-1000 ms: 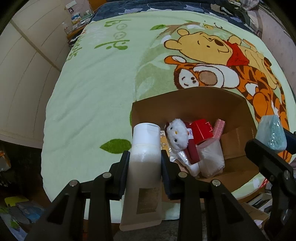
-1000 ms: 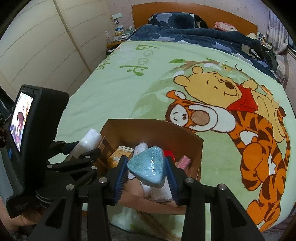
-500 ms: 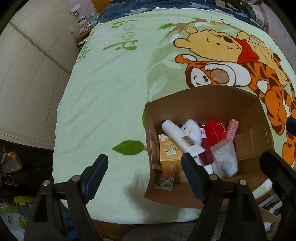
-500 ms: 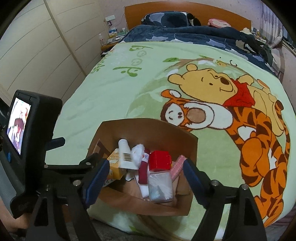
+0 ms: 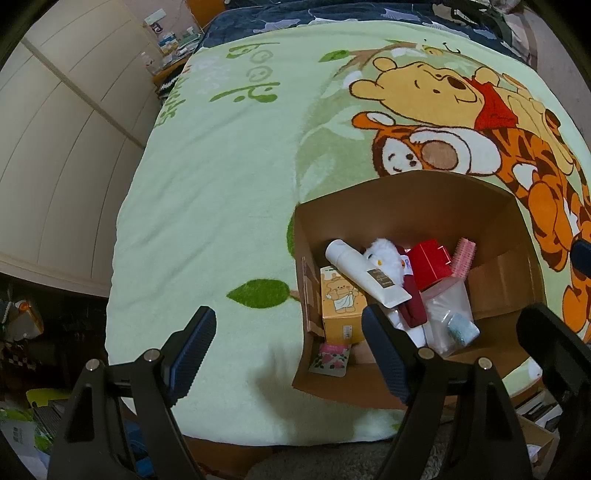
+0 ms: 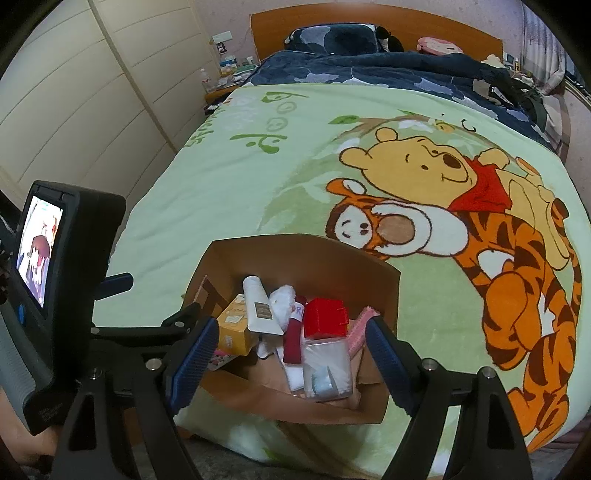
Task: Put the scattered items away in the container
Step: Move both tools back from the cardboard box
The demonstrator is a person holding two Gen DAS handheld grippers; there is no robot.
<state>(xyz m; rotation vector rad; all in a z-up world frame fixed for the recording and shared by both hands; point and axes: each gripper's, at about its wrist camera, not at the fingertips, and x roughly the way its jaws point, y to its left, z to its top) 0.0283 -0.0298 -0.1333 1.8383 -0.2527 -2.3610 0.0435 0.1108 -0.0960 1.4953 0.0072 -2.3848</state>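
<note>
A brown cardboard box (image 5: 406, 199) (image 6: 295, 251) sits on the near edge of the bed. Inside lie a white tube (image 5: 365, 275) (image 6: 258, 306), a white plush toy (image 5: 386, 254) (image 6: 282, 301), a red box (image 5: 430, 262) (image 6: 325, 317), a pink comb (image 5: 465, 256), an orange carton (image 5: 340, 306) (image 6: 232, 328) and a clear bag with a pale blue piece (image 5: 461, 328) (image 6: 323, 382). My left gripper (image 5: 288, 350) stands open and empty over the blanket left of the box. My right gripper (image 6: 288, 358) hangs open and empty above the box's near side.
A green cartoon blanket (image 5: 229, 206) (image 6: 258, 166) covers the bed. Cream wardrobe doors (image 5: 55, 147) stand to the left. A dark duvet (image 6: 369, 70) and wooden headboard (image 6: 369, 22) lie at the far end. The left gripper's body with its screen (image 6: 40, 251) fills the right view's left side.
A second ago my left gripper held the white tube and my right held the pale blue piece. Both jaws have opened; the two items now lie in the box. Both grippers have drawn back.
</note>
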